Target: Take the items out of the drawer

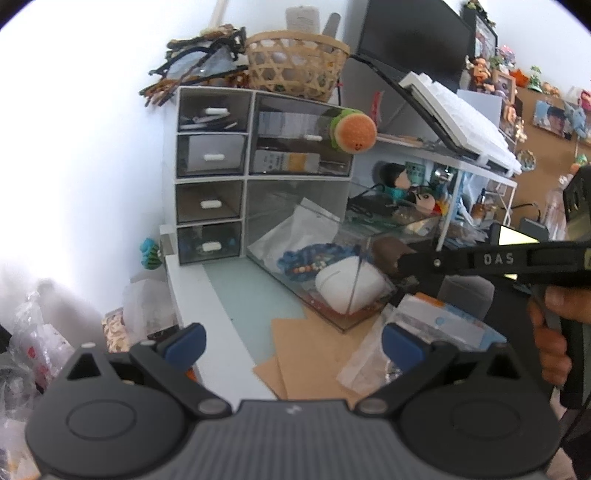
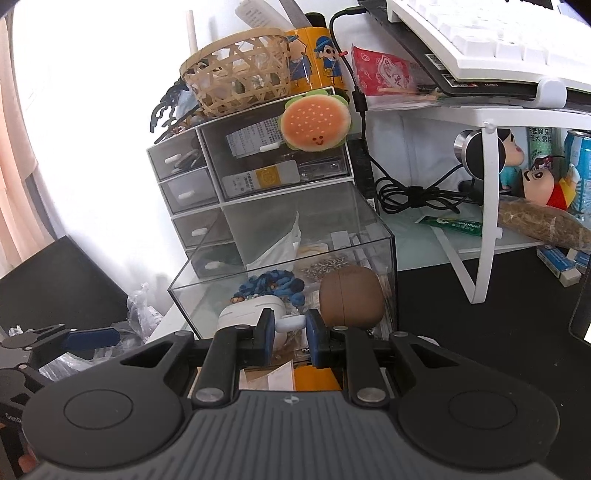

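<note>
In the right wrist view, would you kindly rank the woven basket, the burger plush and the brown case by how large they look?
1. woven basket
2. burger plush
3. brown case, though it sits nearer the camera, so its real size is unsure.

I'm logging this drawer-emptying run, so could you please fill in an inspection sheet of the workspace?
Surface: desk, card sheets near its edge.
Job's things: clear drawer pulled out, holding white case, brown case, blue beads.
Clutter: basket, burger plush.
Grippers: left gripper open, empty; right gripper closed on a white tab beside the white case.
Cables: black cable coiled under shelf.
Surroundings: keyboard, figurines.
</note>
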A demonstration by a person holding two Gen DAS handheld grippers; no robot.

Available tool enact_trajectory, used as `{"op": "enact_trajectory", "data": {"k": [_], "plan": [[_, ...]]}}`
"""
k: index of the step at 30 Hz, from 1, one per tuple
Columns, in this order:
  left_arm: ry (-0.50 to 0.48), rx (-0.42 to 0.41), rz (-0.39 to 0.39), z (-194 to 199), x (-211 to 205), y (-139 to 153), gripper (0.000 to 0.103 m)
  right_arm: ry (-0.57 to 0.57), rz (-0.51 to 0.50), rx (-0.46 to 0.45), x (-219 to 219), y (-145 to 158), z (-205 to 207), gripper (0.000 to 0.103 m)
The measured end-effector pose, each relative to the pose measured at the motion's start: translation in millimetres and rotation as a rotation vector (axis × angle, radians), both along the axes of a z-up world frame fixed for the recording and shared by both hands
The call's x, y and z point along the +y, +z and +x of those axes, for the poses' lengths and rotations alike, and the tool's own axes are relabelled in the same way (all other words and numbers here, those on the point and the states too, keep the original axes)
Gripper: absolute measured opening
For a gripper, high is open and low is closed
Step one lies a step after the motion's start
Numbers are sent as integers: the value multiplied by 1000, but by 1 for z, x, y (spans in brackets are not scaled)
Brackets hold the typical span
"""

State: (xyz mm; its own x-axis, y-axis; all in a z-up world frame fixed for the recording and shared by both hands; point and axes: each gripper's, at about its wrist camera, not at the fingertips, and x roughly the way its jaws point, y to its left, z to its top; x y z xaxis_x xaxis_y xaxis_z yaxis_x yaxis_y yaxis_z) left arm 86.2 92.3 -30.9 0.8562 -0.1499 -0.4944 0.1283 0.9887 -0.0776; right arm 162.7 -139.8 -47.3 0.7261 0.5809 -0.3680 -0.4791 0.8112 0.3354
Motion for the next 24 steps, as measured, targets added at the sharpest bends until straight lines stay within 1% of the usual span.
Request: {"op": "enact_trajectory", "data": {"k": [3,8,19,24], "plan": [[-4,6,26,4,-4,2,103,7,7,-4,-2,-1,0,21],[-1,4,48,12,-7,9,103,18,15,-6,-4,-2,1,21],[67,12,124,32,-3,17,103,34,39,6,-7,-5,2,21],[103,12,133,46,-1,20,102,40,50,12,-9,-7,2,22]]}}
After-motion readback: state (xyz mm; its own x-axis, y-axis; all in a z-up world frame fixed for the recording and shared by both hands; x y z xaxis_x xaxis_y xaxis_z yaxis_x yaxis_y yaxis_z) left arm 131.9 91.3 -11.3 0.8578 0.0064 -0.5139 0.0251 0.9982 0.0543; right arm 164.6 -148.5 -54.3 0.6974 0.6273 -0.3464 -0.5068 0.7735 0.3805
